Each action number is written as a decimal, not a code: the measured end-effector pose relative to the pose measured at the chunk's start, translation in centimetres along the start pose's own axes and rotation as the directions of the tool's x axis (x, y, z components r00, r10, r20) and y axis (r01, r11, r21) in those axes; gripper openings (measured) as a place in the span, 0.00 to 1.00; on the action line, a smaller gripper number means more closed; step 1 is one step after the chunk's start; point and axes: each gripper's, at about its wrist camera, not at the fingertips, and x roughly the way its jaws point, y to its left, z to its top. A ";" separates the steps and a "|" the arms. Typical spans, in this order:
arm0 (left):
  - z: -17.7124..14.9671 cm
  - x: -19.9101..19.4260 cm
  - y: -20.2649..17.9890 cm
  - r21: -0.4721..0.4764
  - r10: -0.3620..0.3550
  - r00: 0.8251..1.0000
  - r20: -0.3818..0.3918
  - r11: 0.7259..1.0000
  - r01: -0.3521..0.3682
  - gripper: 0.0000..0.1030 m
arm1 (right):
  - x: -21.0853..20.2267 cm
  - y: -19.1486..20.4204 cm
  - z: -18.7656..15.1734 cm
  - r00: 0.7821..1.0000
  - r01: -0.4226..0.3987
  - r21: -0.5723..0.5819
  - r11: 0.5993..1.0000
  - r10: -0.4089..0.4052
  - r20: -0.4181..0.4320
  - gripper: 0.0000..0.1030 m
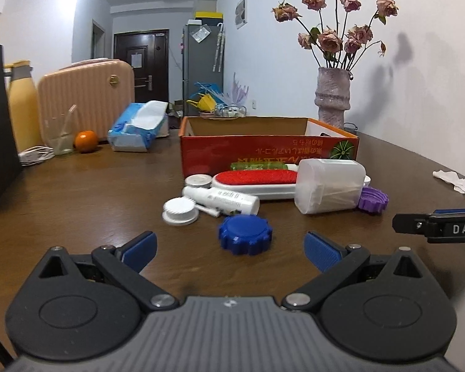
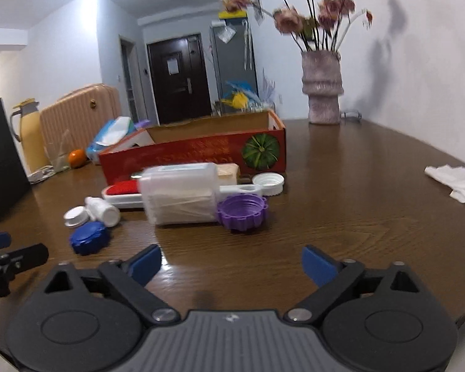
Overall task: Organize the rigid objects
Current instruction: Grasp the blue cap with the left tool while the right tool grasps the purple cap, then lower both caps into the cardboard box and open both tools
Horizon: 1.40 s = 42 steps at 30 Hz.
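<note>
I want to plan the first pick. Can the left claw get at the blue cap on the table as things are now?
Probably yes. The left claw is open, and the blue cap lies flat on the table just ahead of its fingertips, apart from the white bottle behind it. Nothing stands between them.

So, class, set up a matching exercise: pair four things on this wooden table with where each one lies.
Things:
1. blue ridged plastic cap
2. purple ridged plastic cap
3. round orange fruit
4. crumpled white tissue

Places:
A. beside the clear drinking glass
B. alone near the table's right edge
C. touching the clear plastic jar
D. nearest the left gripper

Pairs: 1-D, 2-C, 3-A, 4-B
</note>
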 end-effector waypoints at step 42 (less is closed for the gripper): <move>11.6 5.7 -2.4 -0.060 -0.025 0.998 -0.049 0.998 0.023 0.51 | 1.6 -4.9 8.7 0.976 -0.163 -0.184 0.969 0.186 0.115 0.50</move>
